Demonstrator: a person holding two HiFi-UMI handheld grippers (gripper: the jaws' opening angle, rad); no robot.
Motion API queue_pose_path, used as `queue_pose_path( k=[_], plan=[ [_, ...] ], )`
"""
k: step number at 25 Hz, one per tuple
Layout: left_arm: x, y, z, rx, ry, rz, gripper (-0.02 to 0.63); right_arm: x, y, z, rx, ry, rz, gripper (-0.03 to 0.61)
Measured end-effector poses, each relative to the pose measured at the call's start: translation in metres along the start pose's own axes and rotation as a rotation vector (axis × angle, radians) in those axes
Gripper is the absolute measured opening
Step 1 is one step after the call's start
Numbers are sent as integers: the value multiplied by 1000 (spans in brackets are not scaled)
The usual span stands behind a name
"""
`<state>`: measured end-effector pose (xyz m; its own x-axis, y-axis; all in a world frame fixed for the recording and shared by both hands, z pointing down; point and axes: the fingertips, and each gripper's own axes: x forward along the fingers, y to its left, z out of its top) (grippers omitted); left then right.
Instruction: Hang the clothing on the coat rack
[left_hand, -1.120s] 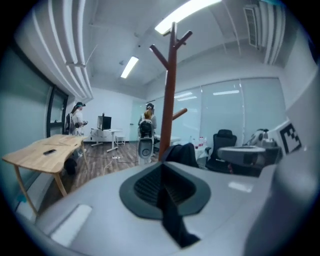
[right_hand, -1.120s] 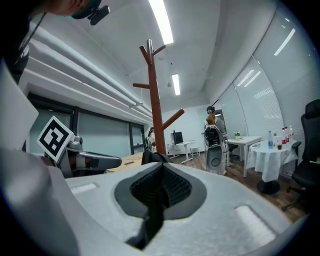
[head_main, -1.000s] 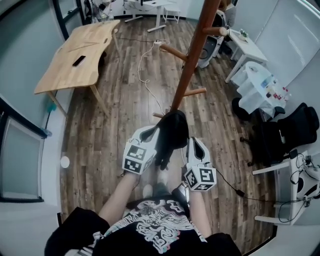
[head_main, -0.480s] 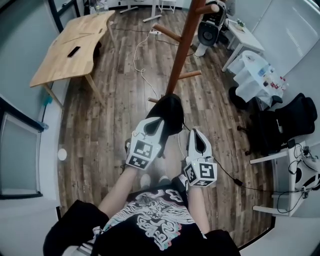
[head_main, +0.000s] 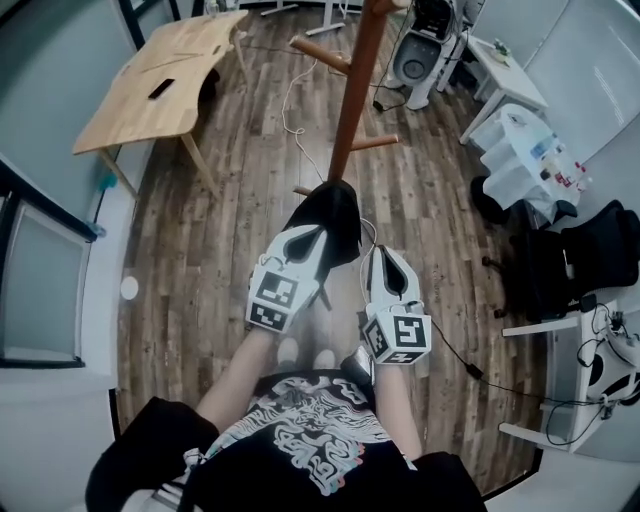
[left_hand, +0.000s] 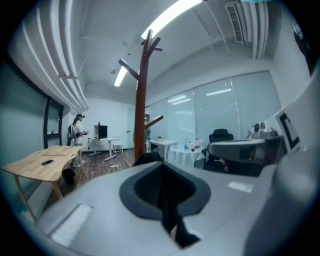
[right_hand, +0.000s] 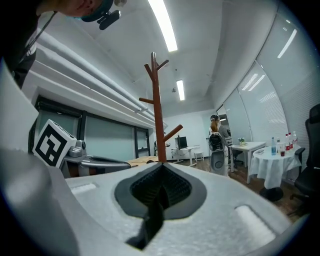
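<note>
Clothing (head_main: 335, 212) black, pinched in closed left tool (head_main: 314, 242), right tool (head_main: 384, 258) closed beside it

The floor (head_main: 230, 250) is viewed steeply from above by the head view. Each gripper view is aimed closely along its jaws; the rack (head_main: 353, 100) is shared by all.

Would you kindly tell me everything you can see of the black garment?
The black garment is soft, matte cloth, bunched into a dark lump with no sleeves or print discernible. It hangs above the floor, before the coat rack, not yet on a peg. The left gripper pinches a fold; the right gripper also seems to clamp a black strip.
</note>
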<state>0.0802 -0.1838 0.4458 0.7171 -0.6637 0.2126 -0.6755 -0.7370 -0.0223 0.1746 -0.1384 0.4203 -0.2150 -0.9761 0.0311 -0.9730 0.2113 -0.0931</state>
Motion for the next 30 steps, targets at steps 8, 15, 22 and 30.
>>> queue_pose_path(
  k=[8, 15, 22, 30],
  plan=[
    [-7, 5, 12, 0, -30, 64, -11, -4, -6, -3, 11, 4, 24, 0],
    [-9, 8, 11, -35, -41, 81, -11, -7, -13, -3, 5, 5, 9, -2],
    [-8, 15, 12, -37, -43, 103, -11, -8, -19, -9, 1, 24, -12, -2],
    [-14, 23, 12, -36, -42, 130, -11, -2, -1, -7, -46, 26, 17, -2]
  ],
)
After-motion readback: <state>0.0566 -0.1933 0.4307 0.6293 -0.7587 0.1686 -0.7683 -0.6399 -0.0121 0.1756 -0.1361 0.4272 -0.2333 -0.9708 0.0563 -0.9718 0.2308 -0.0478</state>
